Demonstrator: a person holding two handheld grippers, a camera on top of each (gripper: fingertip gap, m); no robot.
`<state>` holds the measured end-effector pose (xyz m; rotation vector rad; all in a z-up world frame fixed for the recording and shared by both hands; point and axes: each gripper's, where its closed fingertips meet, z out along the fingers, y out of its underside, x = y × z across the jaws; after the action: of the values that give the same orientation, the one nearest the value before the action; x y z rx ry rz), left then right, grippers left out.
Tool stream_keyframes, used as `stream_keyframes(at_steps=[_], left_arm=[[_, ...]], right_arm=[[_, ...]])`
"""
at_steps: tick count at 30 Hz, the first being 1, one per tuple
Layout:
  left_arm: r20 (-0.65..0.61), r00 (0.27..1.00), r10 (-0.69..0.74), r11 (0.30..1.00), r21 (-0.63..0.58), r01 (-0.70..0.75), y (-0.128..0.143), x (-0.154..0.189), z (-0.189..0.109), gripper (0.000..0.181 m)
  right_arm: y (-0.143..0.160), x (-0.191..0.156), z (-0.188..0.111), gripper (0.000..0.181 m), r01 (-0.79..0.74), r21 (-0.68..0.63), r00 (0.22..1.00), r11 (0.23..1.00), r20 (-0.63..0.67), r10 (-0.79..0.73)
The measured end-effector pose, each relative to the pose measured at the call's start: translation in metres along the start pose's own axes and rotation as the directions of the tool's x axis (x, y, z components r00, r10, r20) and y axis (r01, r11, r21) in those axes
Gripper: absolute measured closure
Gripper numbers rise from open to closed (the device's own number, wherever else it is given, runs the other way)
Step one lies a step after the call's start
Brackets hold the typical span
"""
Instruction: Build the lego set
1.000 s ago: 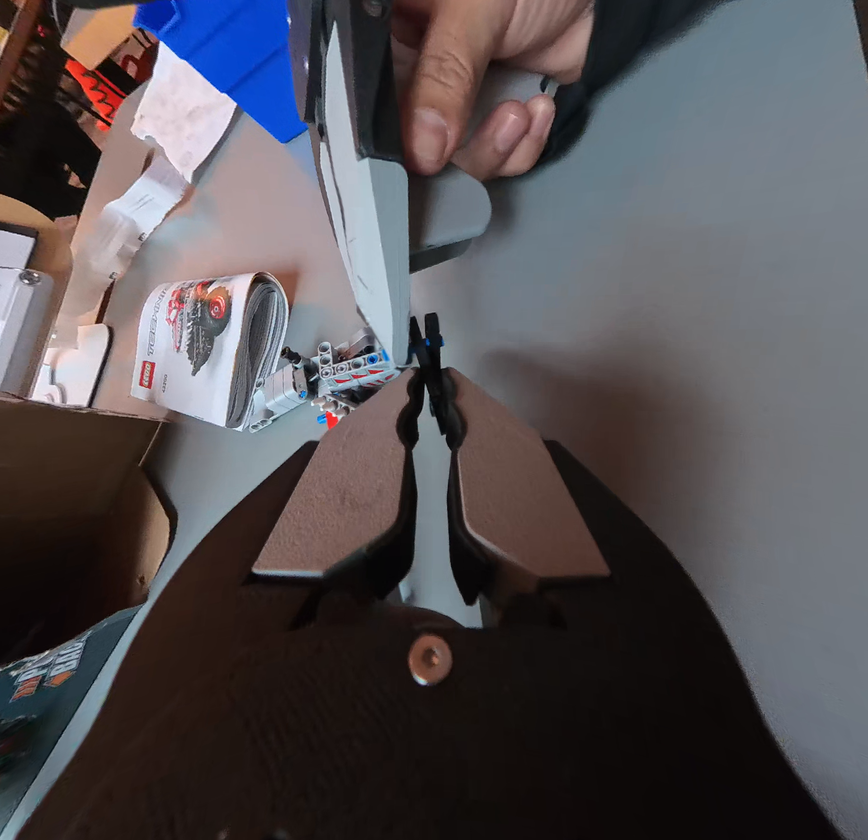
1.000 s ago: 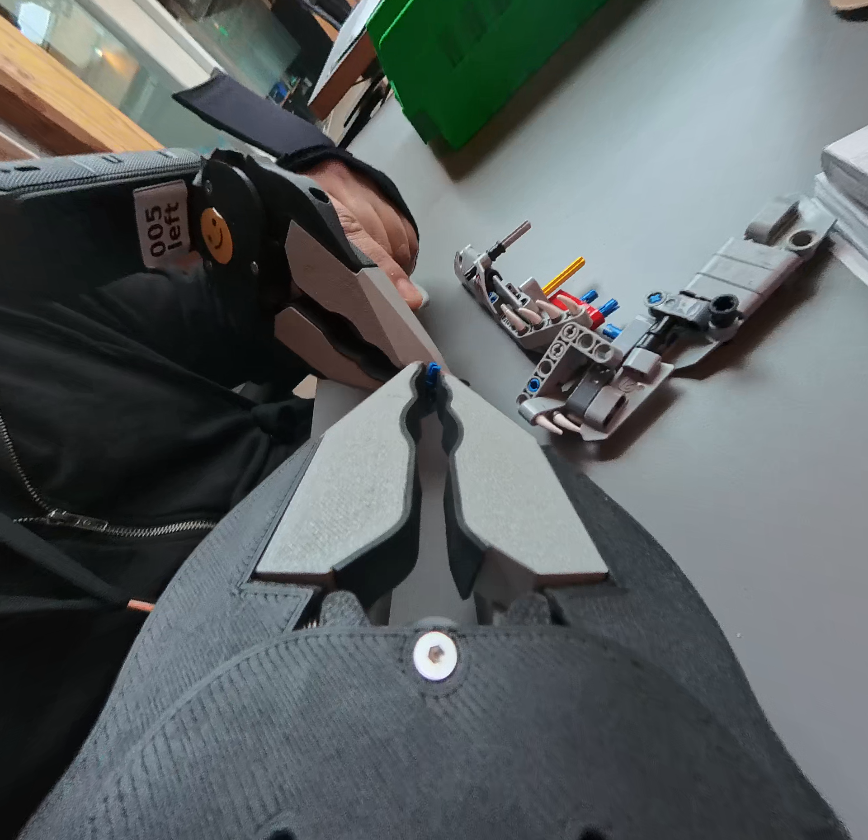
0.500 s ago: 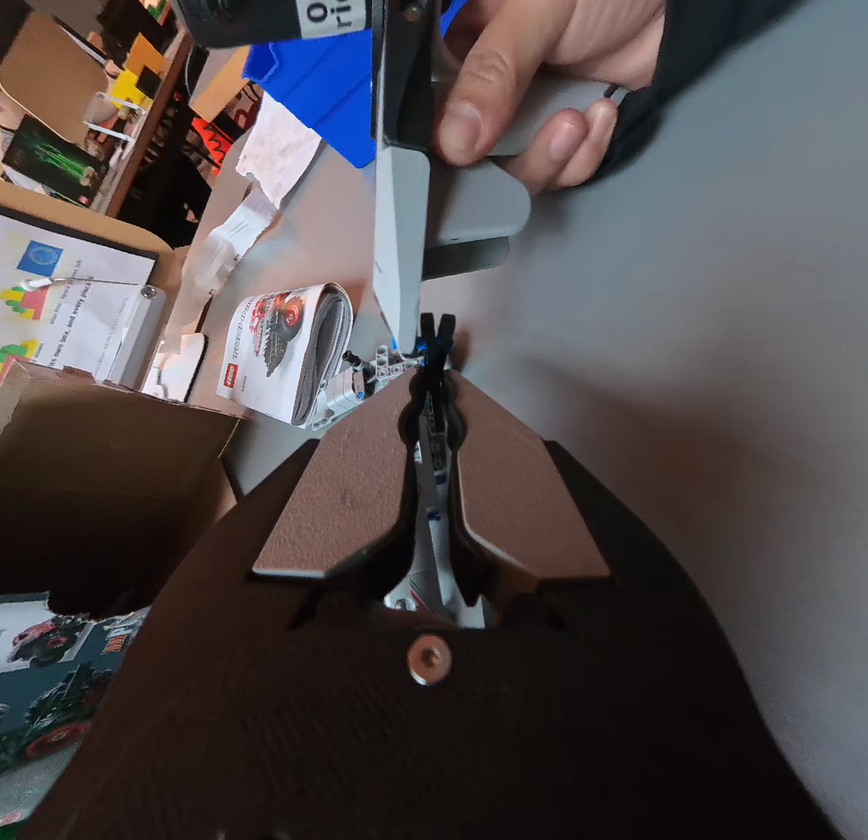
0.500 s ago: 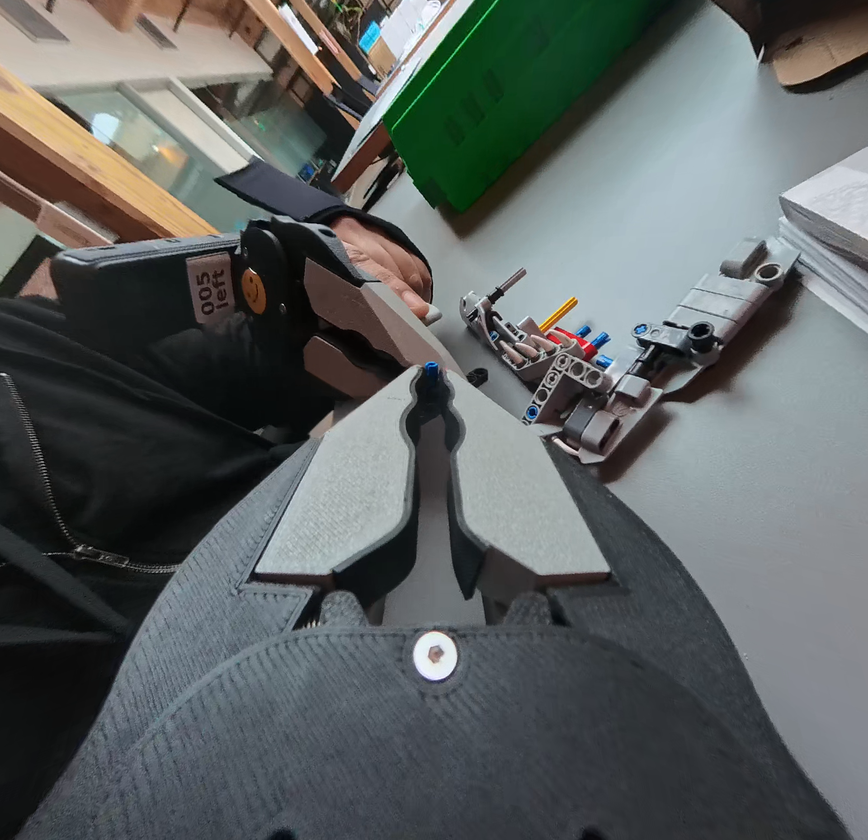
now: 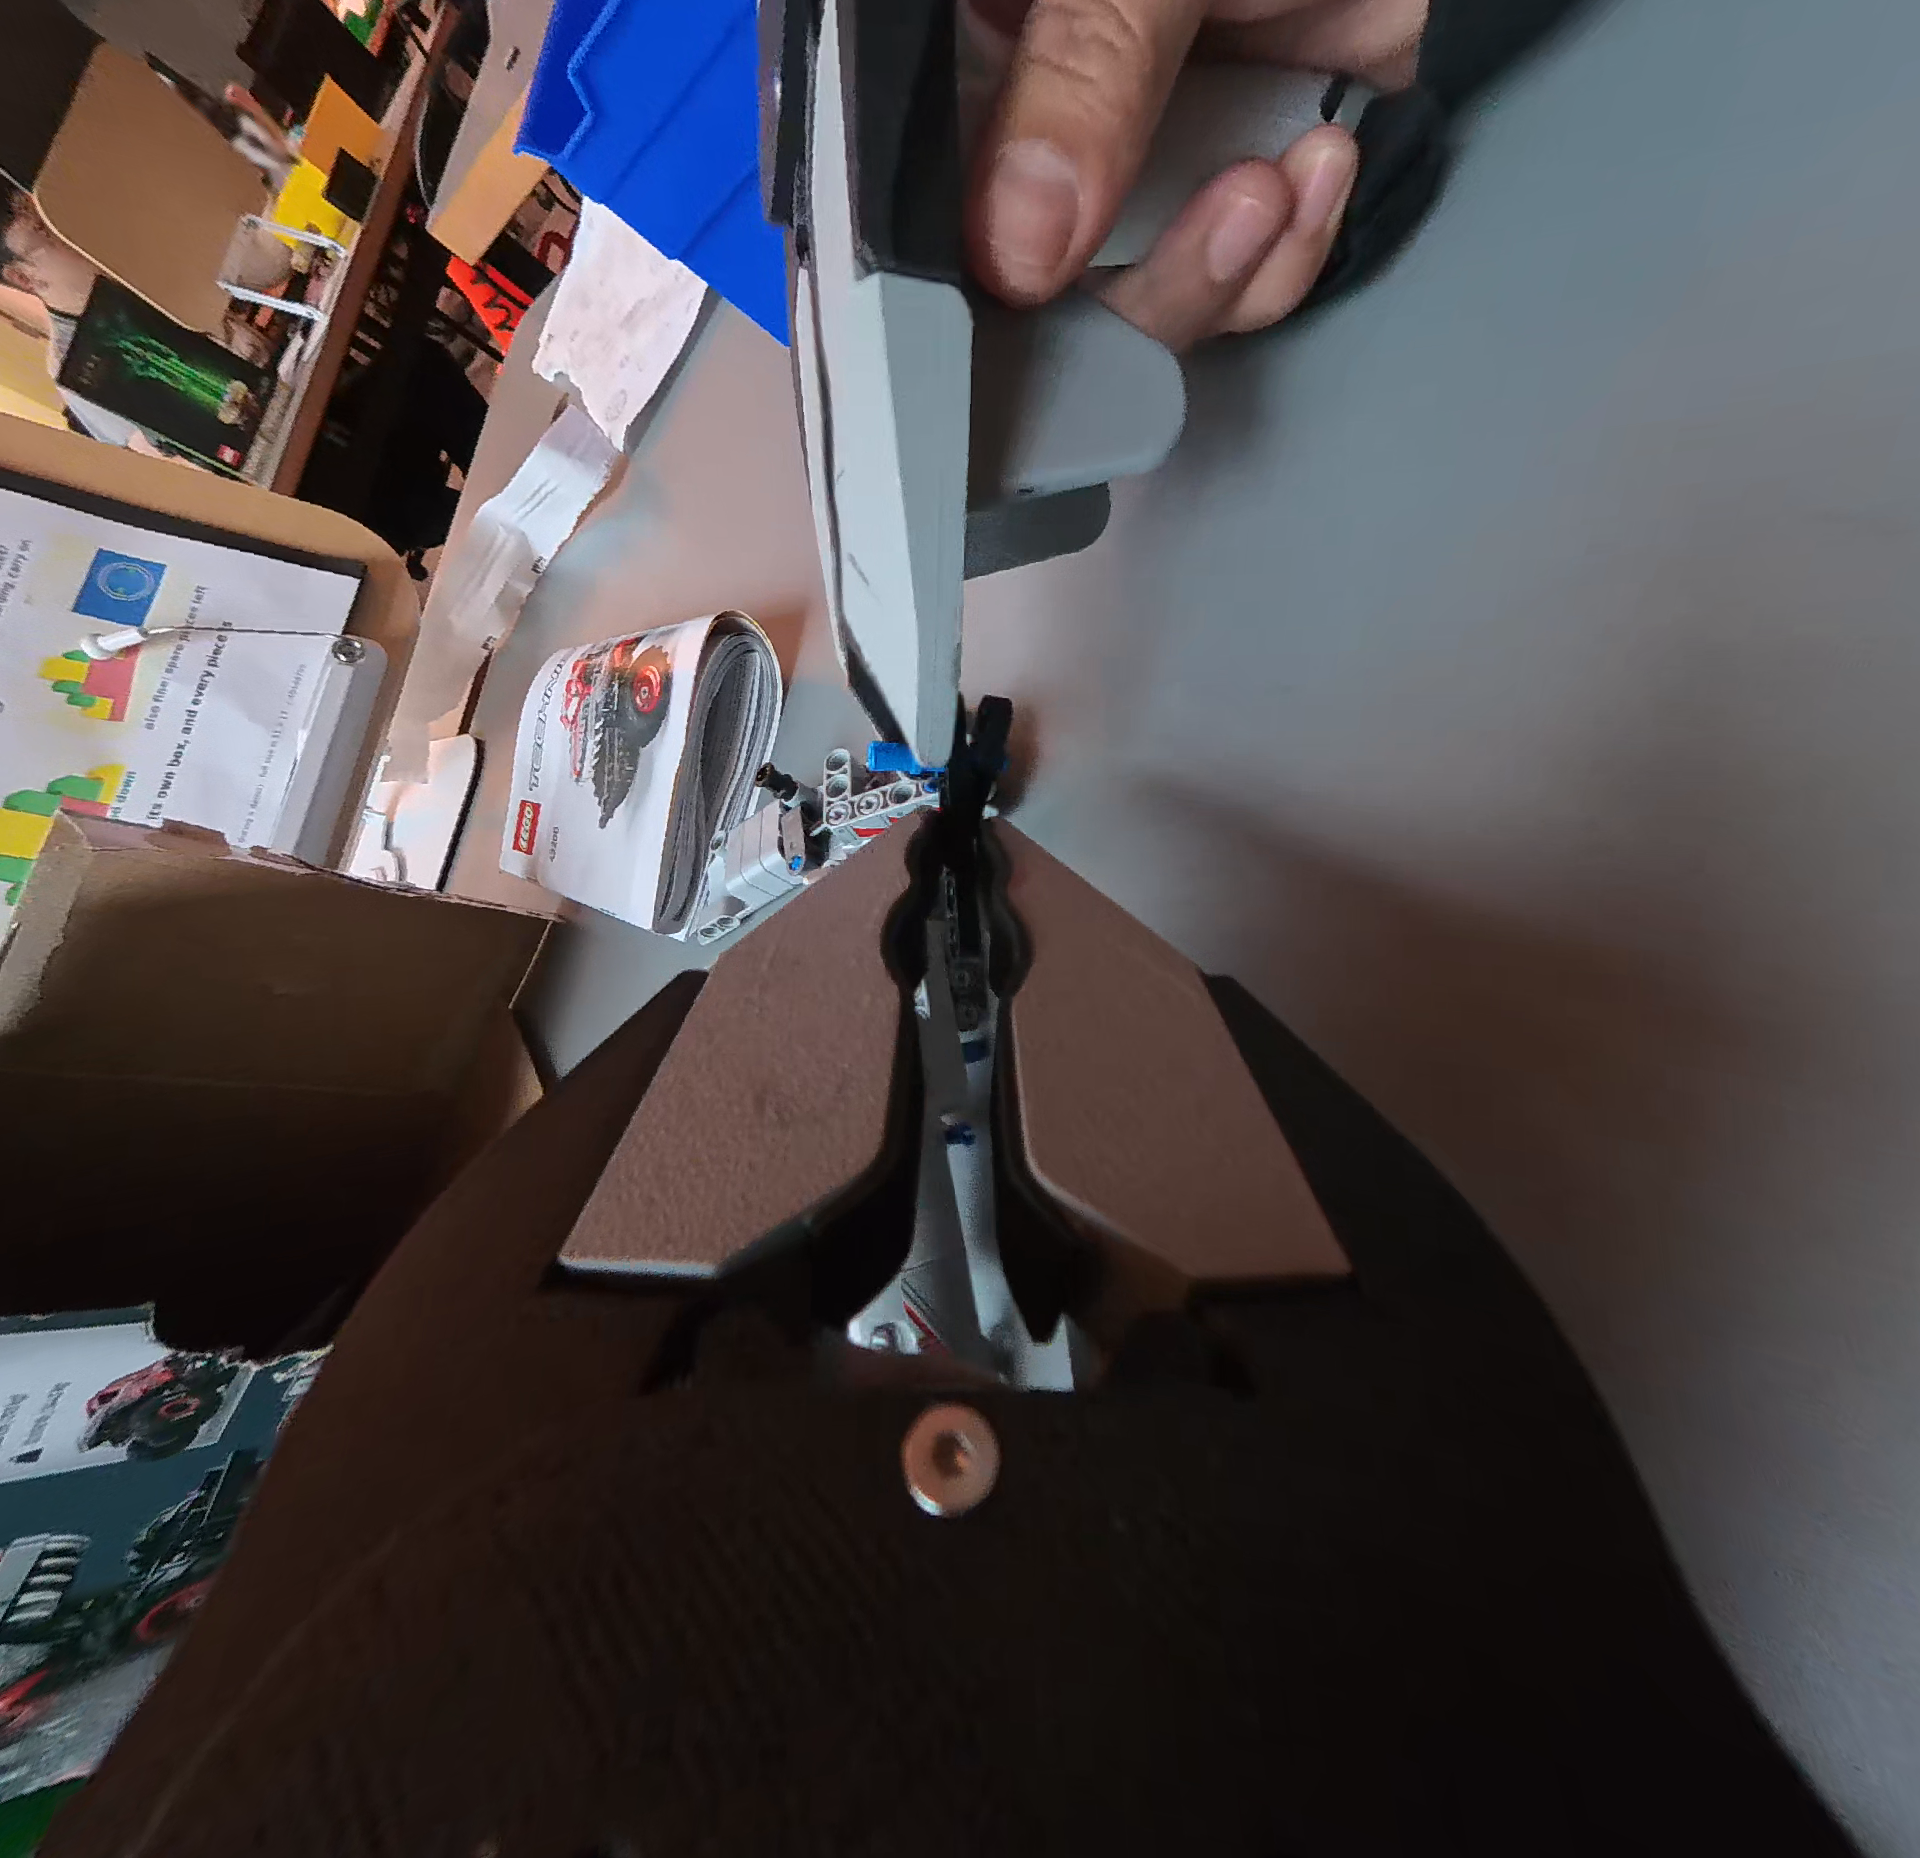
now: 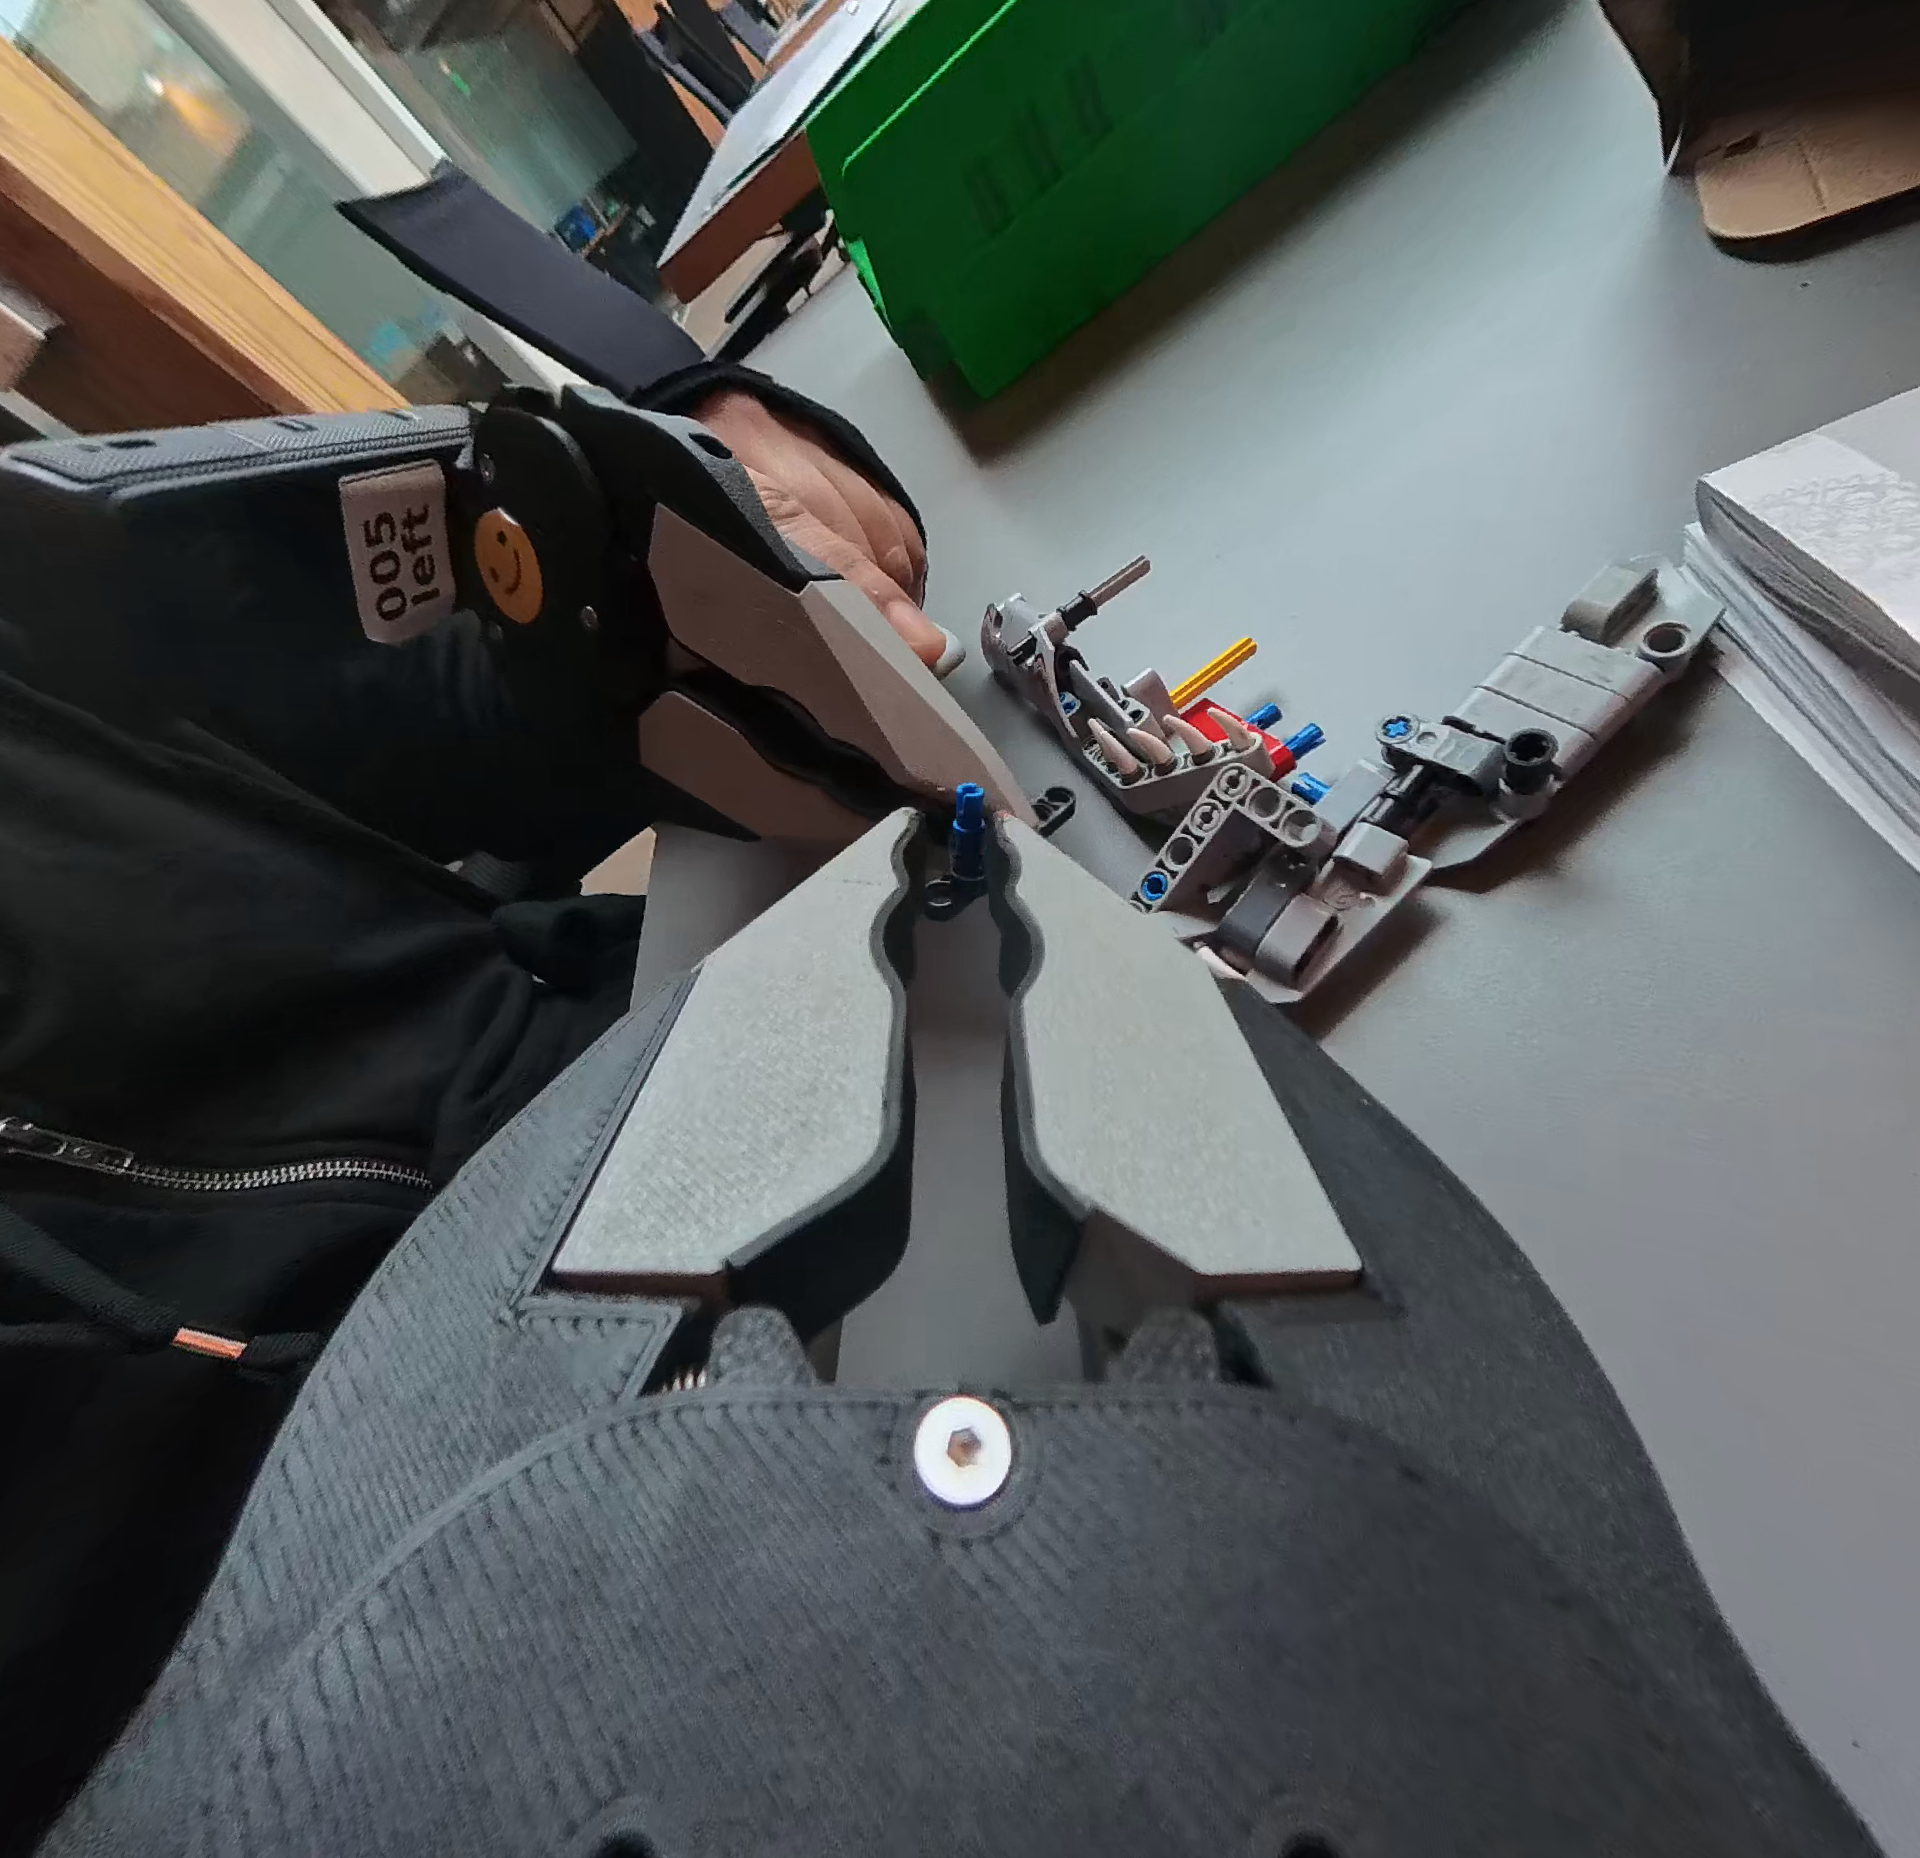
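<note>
My left gripper (image 5: 961, 837) is shut on a small black lego piece (image 5: 982, 759) that sticks out past its brown pads. My right gripper (image 6: 961, 832) is shut on a blue pin (image 6: 967, 821) and holds it upright. The two grippers meet tip to tip above the grey table. In the left wrist view the right gripper (image 5: 935, 722) comes down from above, with the blue pin (image 5: 891, 756) at the black piece. In the right wrist view the left gripper (image 6: 992, 795) comes in from the left. The black piece's ends (image 6: 1055, 807) show beside the pin.
A part-built grey lego assembly (image 6: 1195, 780) with red, yellow and blue parts and a grey panel section (image 6: 1548, 702) lie on the table (image 6: 1558, 1185). An instruction booklet (image 5: 644, 769), a cardboard box (image 5: 260, 1039), a blue bin (image 5: 665, 135) and a green bin (image 6: 1143, 135) stand around. My left and right fingertips are right by each other.
Both grippers stay tip to tip and have tilted a little. More of the blue pin now shows between my right fingertips, with the black piece's ring under it.
</note>
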<state>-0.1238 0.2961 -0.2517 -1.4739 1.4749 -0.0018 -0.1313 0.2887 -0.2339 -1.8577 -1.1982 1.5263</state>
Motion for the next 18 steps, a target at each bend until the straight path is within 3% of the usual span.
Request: stream_keyframes(at_steps=[8,18], left_arm=[[-0.01,1.0,0.018,1.0,-0.02,-0.018,0.002,0.005,0.002,0.177],[-0.031,0.999,0.015,0.998,-0.064,-0.017,0.009,0.012,0.007,0.178]], right_arm=[[0.006,0.003,0.002,0.179,-0.001,-0.043,1.0,0.999,-0.022,0.0],[0.017,0.01,0.004,0.179,0.184,-0.158,0.969,0.97,-0.138,-0.207]])
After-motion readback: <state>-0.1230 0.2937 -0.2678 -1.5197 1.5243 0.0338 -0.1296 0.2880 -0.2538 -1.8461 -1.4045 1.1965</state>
